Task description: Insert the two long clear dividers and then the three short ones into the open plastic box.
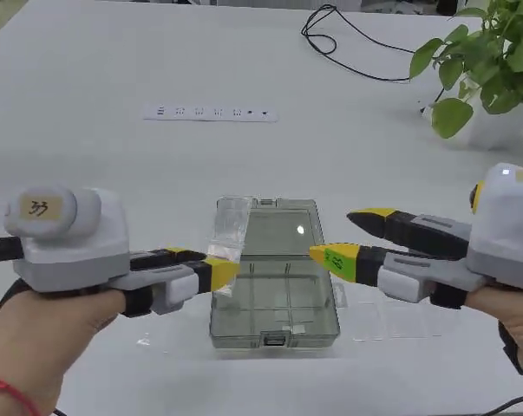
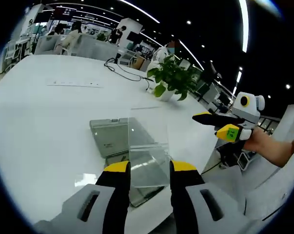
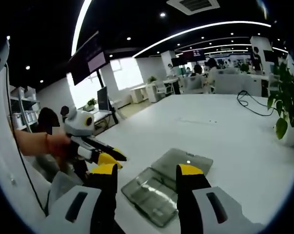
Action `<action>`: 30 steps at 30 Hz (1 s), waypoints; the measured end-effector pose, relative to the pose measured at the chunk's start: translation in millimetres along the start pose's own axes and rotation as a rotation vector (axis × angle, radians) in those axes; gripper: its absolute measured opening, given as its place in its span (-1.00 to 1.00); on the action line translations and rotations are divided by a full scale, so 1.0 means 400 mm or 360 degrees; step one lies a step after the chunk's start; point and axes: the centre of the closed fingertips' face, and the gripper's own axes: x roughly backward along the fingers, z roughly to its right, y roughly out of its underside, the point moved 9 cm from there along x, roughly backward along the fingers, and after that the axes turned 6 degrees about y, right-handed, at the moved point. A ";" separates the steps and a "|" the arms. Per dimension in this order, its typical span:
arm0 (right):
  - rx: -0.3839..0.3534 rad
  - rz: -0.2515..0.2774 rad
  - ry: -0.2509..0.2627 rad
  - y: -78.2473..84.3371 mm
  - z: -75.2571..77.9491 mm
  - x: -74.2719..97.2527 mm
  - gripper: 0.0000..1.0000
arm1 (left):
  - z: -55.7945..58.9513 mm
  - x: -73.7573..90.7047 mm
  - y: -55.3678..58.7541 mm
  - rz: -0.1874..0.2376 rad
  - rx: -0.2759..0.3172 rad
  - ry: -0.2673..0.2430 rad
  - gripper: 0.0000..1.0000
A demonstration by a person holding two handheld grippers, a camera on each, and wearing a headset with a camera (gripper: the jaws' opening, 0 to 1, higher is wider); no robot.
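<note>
Jaws of the left gripper pinch a clear plastic divider above the open smoky plastic box; its tag reads "33". Jaws of the right gripper stand spread, with a green label I cannot read. On the white tabletop, a white power strip lies at twelve o'clock and a leafy potted plant stands at two.

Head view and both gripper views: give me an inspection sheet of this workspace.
Surface: white table.
Job's things: open plastic box, lid laid back; clear divider held above it; faint clear pieces flat beside the box.
Clutter: power strip; potted plant.
Grippers: left gripper shut on the divider; right gripper open, empty.
Cables: black cable looped at the far edge.
Surroundings: office desks, people seated.
</note>
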 end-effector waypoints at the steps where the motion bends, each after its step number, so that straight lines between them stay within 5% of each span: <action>1: 0.0001 0.0002 0.0000 0.000 -0.006 -0.004 -0.05 | 0.007 -0.005 0.000 0.0001 -0.0001 0.0012 -0.40; 8: -0.0134 -0.0038 0.0046 0.014 -0.031 -0.023 -0.40 | 0.044 -0.034 0.005 0.0007 -0.0018 0.0070 -0.40; 30: -0.0344 -0.0139 0.0094 0.058 -0.056 -0.058 -0.80 | 0.095 -0.063 0.009 -0.0039 -0.0145 0.0117 -0.40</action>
